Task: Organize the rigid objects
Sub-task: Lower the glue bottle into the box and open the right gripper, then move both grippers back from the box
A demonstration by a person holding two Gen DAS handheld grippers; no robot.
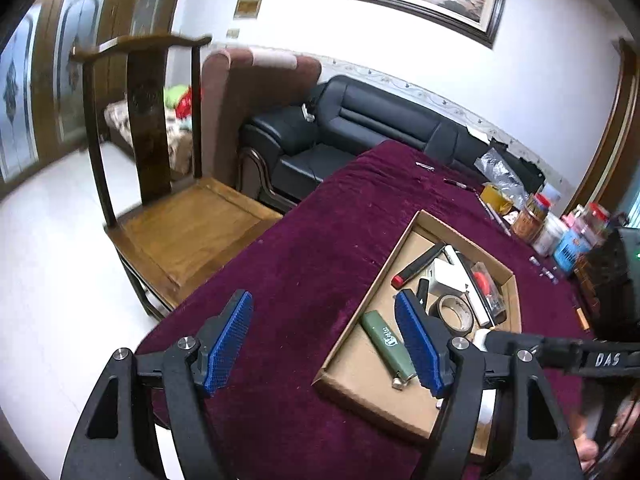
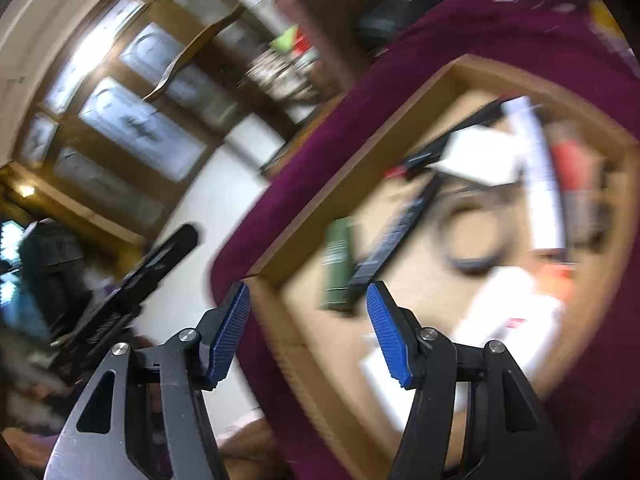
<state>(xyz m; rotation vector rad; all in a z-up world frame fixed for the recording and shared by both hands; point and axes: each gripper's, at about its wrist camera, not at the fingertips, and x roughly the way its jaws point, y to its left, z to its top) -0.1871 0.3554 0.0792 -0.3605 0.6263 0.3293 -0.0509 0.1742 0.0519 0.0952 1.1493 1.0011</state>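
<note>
A shallow cardboard tray (image 1: 372, 292) lies on a dark red cloth (image 1: 304, 248). It holds a green lighter (image 1: 386, 340), a roll of tape (image 1: 454, 314), a black stick with a red end (image 1: 418, 265), a white box (image 1: 448, 276) and a clear packet with red inside (image 1: 486, 280). My left gripper (image 1: 324, 344) hangs open above the tray's left edge, nothing between its blue pads. In the blurred right wrist view my right gripper (image 2: 308, 334) is open over the tray's near corner (image 2: 280, 312), also with nothing between its pads. The green lighter (image 2: 338, 264) lies just beyond it.
A wooden chair (image 1: 172, 216) stands at the table's left side, a black sofa (image 1: 352, 124) behind. Jars, bottles and a tape roll (image 1: 494, 196) crowd the cloth's far right edge. Pens (image 1: 458, 184) lie on the cloth beyond the tray. A black device (image 1: 612, 276) sits at the right.
</note>
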